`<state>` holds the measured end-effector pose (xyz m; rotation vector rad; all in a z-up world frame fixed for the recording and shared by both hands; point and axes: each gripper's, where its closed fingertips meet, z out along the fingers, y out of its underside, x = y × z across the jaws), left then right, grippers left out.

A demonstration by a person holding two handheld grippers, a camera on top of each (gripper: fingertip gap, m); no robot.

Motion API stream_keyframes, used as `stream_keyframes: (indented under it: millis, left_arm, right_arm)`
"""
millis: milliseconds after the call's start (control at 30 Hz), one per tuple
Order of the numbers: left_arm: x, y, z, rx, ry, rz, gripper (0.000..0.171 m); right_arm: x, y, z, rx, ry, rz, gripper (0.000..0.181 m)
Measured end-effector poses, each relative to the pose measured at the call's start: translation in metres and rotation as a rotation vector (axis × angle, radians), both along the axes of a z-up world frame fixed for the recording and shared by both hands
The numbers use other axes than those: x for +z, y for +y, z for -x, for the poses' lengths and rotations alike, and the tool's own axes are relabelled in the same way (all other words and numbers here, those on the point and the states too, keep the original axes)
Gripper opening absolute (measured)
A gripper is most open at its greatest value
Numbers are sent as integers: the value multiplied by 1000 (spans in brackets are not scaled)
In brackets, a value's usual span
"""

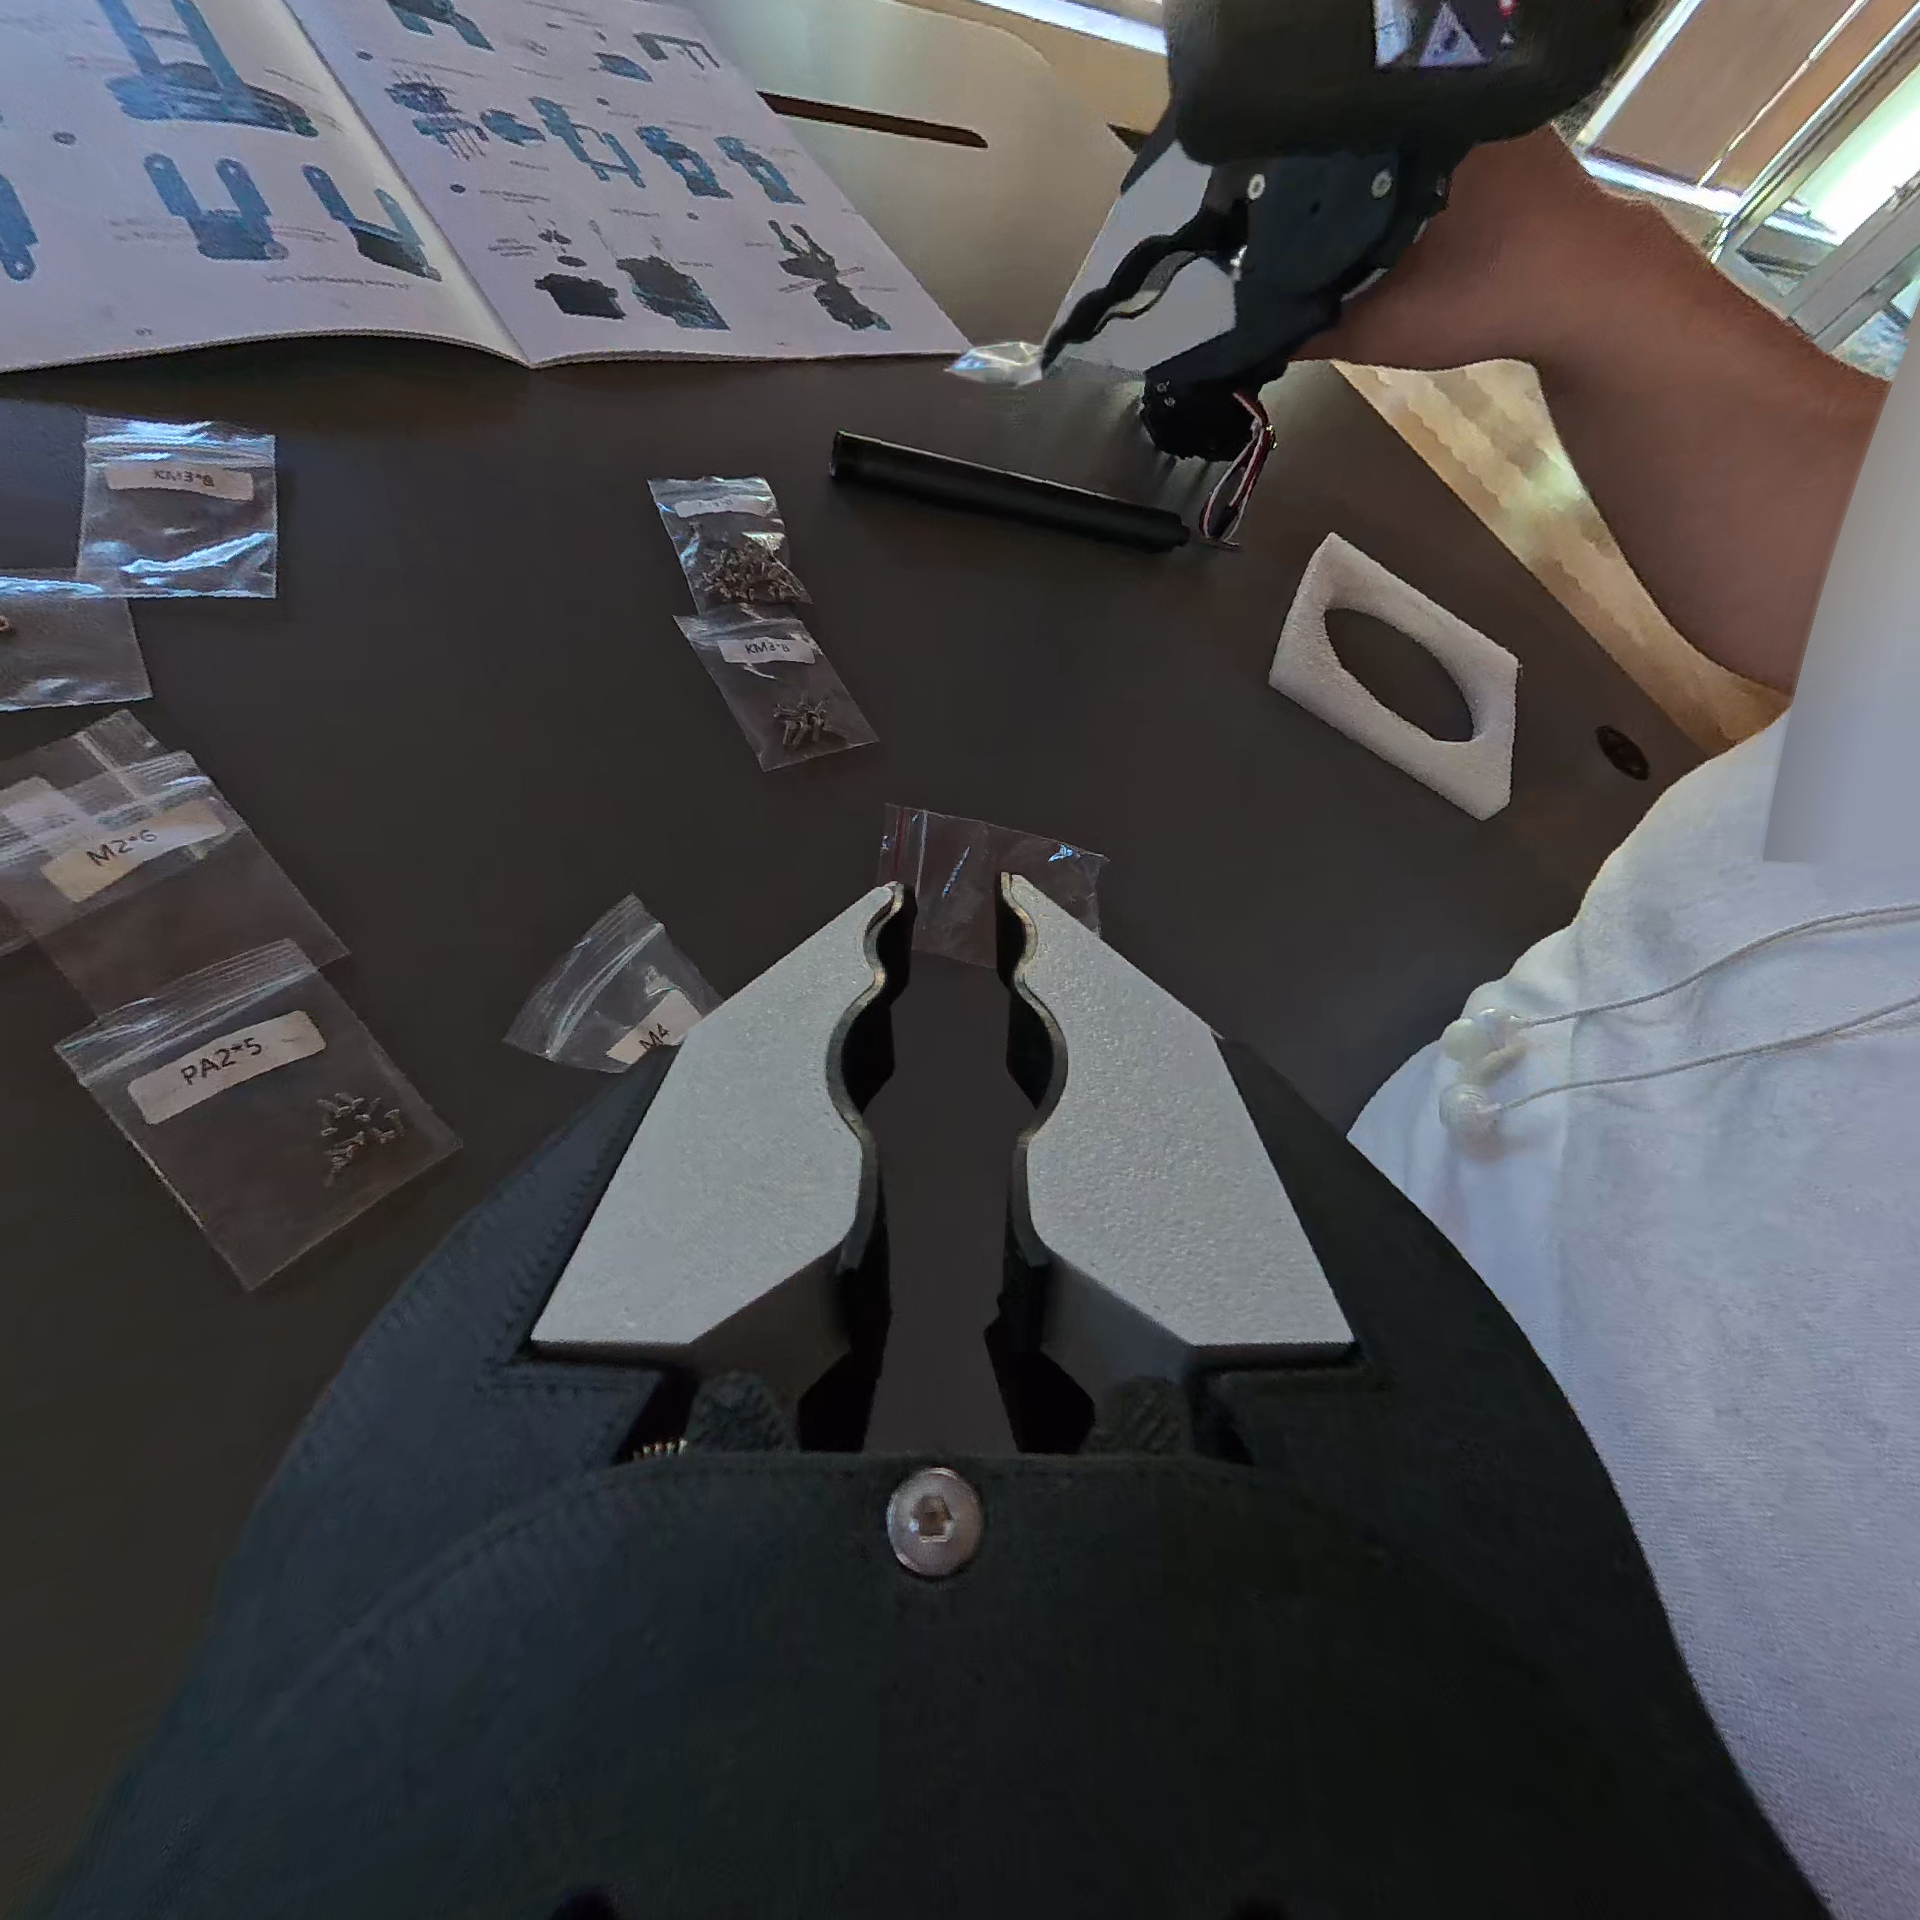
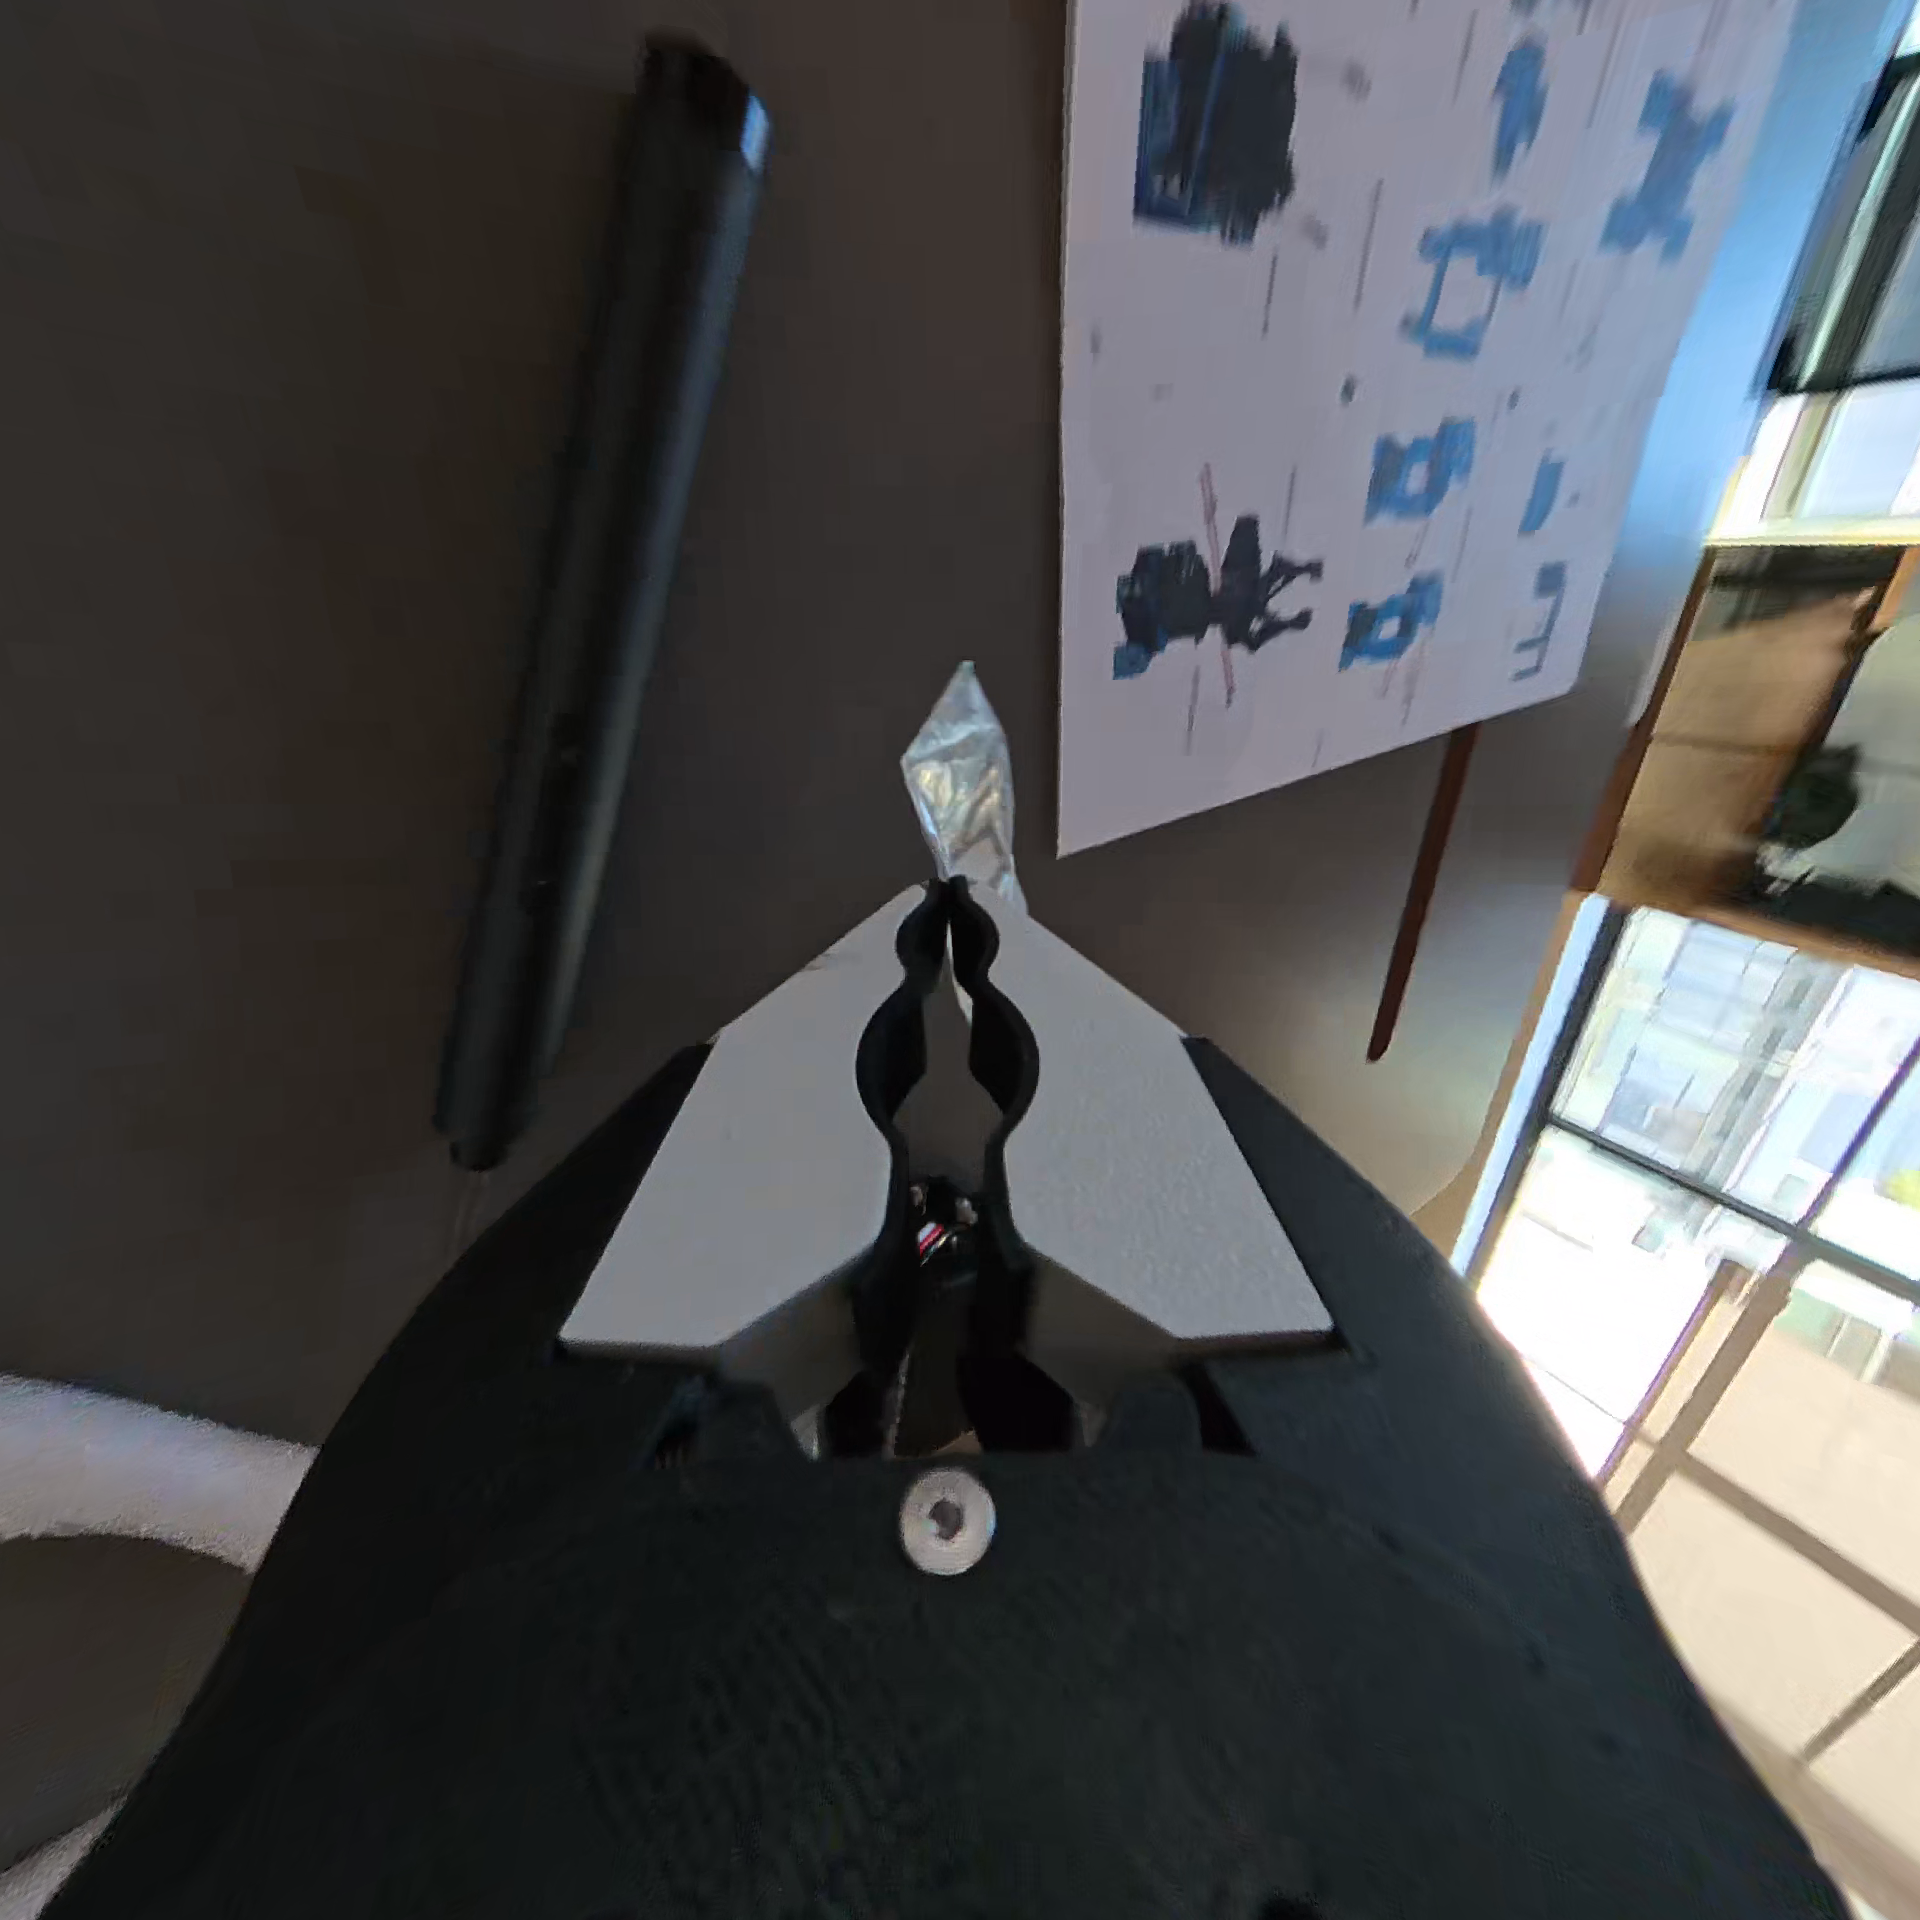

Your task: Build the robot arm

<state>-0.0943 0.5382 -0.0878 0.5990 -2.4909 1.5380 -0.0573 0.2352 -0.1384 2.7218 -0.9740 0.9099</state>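
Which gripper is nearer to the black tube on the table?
Right. The right gripper hovers beside the black tube, pinching a small plastic bag; the left gripper is farther back.

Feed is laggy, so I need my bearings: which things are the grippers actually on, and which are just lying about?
At the grippers:
right gripper, shut on a small bag of screws
left gripper, open, tips over an empty-looking clear bag

Lying about:
black rod
white foam frame
open booklet
labelled screw bags

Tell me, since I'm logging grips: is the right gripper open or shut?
Shut: the right gripper has its fingertips pinched on a small crumpled clear plastic bag.
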Motion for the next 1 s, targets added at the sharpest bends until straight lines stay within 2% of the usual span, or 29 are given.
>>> stream_keyframes:
  millis: [200, 400, 500, 600, 700, 1000]
  left_arm:
    - [5, -1, -1, 6, -25, 20, 13]
    - [11, -18, 8, 2, -70, 62, 12]
    - [16, -32, 9, 15, -108, 96, 17]
    - [17, -45, 4, 41, -223, 80, 28]
    - [21, -56, 3, 43, -311, 84, 30]
    - [14, -78, 11, 8, -486, 36, 27]
  right_arm:
    - [36, 49, -7, 282, -175, 61, 0]
    - [56, 109, 2, 452, -240, 8, 0]
    - [56, 139, 9, 530, -229, -12, 0]
    - [51, 164, 14, 625, -220, 31, 0]
    - [49, 184, 19, 721, -215, 80, 0]
    - [47, 210, 27, 875, -184, 221, 0]
